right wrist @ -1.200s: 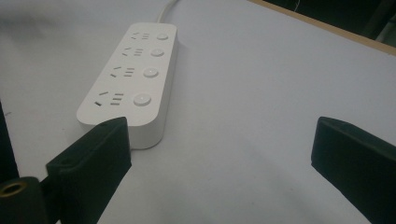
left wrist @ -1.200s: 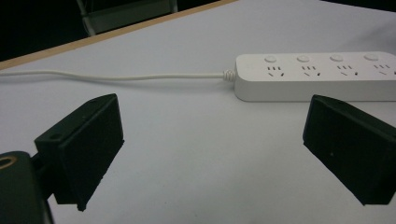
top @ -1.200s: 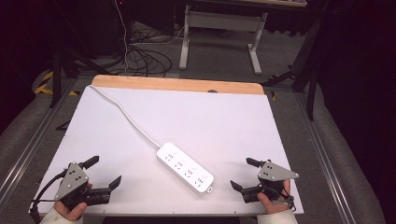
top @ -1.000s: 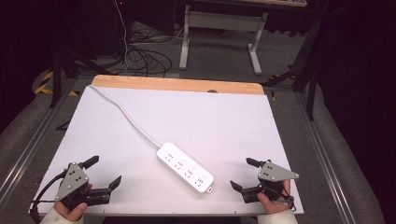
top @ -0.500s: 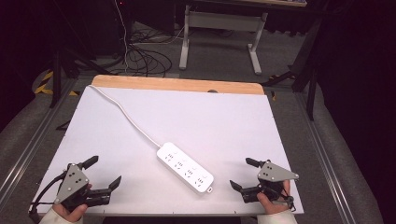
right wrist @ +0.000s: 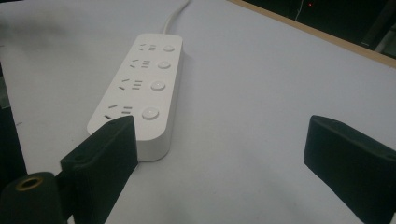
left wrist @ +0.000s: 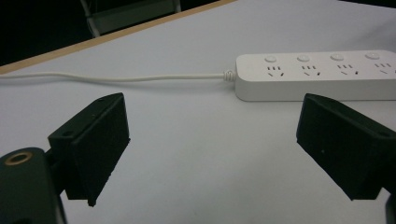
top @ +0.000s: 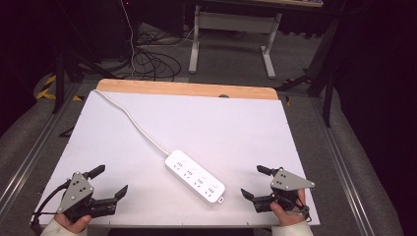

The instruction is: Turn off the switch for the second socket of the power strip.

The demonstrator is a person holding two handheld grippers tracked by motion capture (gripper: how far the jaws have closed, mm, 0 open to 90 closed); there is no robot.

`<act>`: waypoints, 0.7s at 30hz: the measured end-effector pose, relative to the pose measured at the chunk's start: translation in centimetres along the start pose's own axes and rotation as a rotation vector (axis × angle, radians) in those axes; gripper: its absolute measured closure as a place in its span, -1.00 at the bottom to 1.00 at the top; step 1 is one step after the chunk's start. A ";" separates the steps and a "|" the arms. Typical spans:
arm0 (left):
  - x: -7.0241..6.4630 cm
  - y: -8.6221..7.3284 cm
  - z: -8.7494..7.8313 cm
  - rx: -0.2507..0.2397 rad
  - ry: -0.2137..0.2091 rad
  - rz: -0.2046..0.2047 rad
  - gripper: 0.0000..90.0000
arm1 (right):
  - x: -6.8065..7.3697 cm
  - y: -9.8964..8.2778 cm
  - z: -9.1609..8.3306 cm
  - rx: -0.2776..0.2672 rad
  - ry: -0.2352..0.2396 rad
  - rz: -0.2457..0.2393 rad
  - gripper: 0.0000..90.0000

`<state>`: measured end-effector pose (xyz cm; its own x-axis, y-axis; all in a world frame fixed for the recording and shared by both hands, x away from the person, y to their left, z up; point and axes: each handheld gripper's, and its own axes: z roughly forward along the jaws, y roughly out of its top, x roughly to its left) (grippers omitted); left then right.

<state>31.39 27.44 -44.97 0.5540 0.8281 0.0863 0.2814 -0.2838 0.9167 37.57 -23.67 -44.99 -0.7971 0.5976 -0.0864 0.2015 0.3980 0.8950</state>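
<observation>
The left gripper (top: pixel 109 181) and right gripper (top: pixel 254 182) rest at the table's (top: pixel 236 128) near edge, jaws spread, holding nothing; between them, slightly farther, lies the white strip (top: pixel 195 176), angled. Its cord (top: pixel 133 121) runs to the far left corner.

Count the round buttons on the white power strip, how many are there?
4, in a row along one long side of the strip: one nearest the cord, then a second, a third, and the last by the free end.

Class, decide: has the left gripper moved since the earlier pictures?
Yes. The left gripper has drawn back slightly toward the table's near edge, away from the power strip.
</observation>
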 end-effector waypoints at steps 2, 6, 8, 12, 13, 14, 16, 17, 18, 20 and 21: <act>0.1 0.0 0.0 0.010 0.004 0.001 -0.79 | 0.1 0.6 0.0 -0.003 0.006 0.007 -0.77; 0.1 -0.1 0.0 0.012 0.014 -0.001 -0.79 | 0.1 1.2 0.3 0.010 0.023 0.009 -0.76; 0.1 -0.1 0.0 0.014 0.017 -0.001 -0.79 | 0.1 1.6 0.6 0.015 0.041 0.005 -0.76; 0.1 -0.1 0.0 0.012 0.016 -0.005 -0.79 | 0.2 3.0 1.2 0.014 0.056 0.009 -0.76; 0.1 -0.1 0.0 0.012 0.018 -0.004 -0.79 | 0.2 3.3 1.3 0.014 0.058 0.006 -0.76; 0.1 -0.1 0.0 0.013 0.019 -0.004 -0.79 | 0.2 3.3 1.3 0.014 0.058 0.006 -0.76; 0.1 -0.1 -0.1 0.013 0.021 -0.004 -0.79 | 0.3 3.9 1.6 0.013 0.066 0.000 -0.76; 0.1 0.0 -0.1 0.014 0.023 0.004 -0.79 | 0.4 4.5 2.0 0.015 0.075 -0.007 -0.76; 0.1 0.0 -0.1 0.014 0.023 0.004 -0.79 | 0.4 4.5 2.0 0.015 0.075 -0.007 -0.76; 0.0 0.0 -0.1 0.014 0.026 0.007 -0.79 | 0.5 5.2 2.6 0.021 0.094 -0.013 -0.75; 0.0 0.0 -0.1 0.014 0.026 0.007 -0.79 | 0.5 5.2 2.6 0.021 0.094 -0.013 -0.75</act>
<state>31.33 27.52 -44.97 0.5356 0.8382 0.1027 0.2888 -0.2961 0.9104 39.69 -19.49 -41.48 -0.8495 0.5246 -0.0557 0.2019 0.4208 0.8844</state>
